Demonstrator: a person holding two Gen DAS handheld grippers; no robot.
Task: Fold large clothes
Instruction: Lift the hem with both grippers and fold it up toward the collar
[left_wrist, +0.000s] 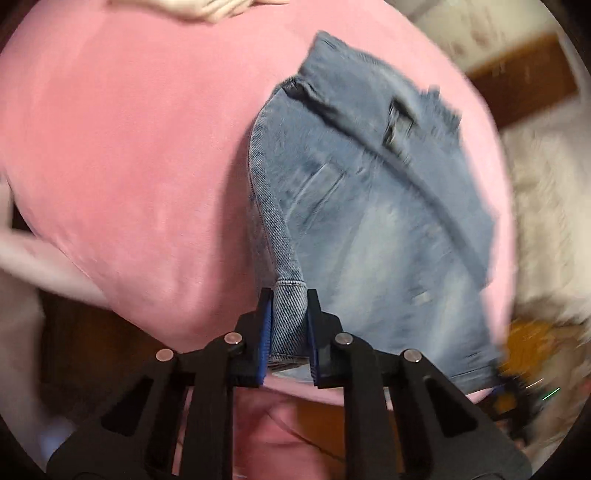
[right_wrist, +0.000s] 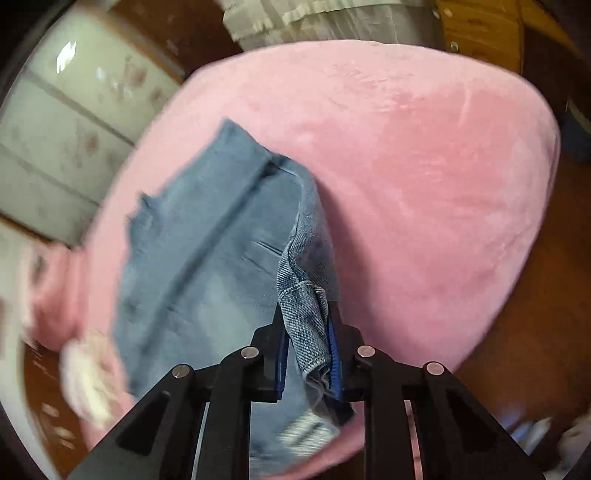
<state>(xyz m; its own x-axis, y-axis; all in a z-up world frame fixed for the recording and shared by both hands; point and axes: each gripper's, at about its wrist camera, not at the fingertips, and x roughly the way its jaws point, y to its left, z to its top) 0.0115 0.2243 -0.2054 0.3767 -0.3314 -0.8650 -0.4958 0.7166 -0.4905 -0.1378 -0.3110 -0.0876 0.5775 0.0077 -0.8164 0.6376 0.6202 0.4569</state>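
A faded blue denim garment (left_wrist: 369, 206) with frayed edges lies on a pink plush surface (left_wrist: 129, 147). In the left wrist view my left gripper (left_wrist: 290, 295) is shut on a stitched hem corner of the denim, which rises in a fold from the surface to the jaws. In the right wrist view the same denim garment (right_wrist: 207, 251) spreads to the left, and my right gripper (right_wrist: 304, 310) is shut on another bunched hem corner, lifted off the pink surface (right_wrist: 424, 166). Both views are blurred away from the grippers.
A white cabinet with a faint floral pattern (right_wrist: 74, 129) stands beyond the pink surface. Brown wooden floor (right_wrist: 517, 332) shows to the right. Pale fluffy fabric (left_wrist: 546, 221) and an orange object (left_wrist: 528, 343) lie past the surface's right edge.
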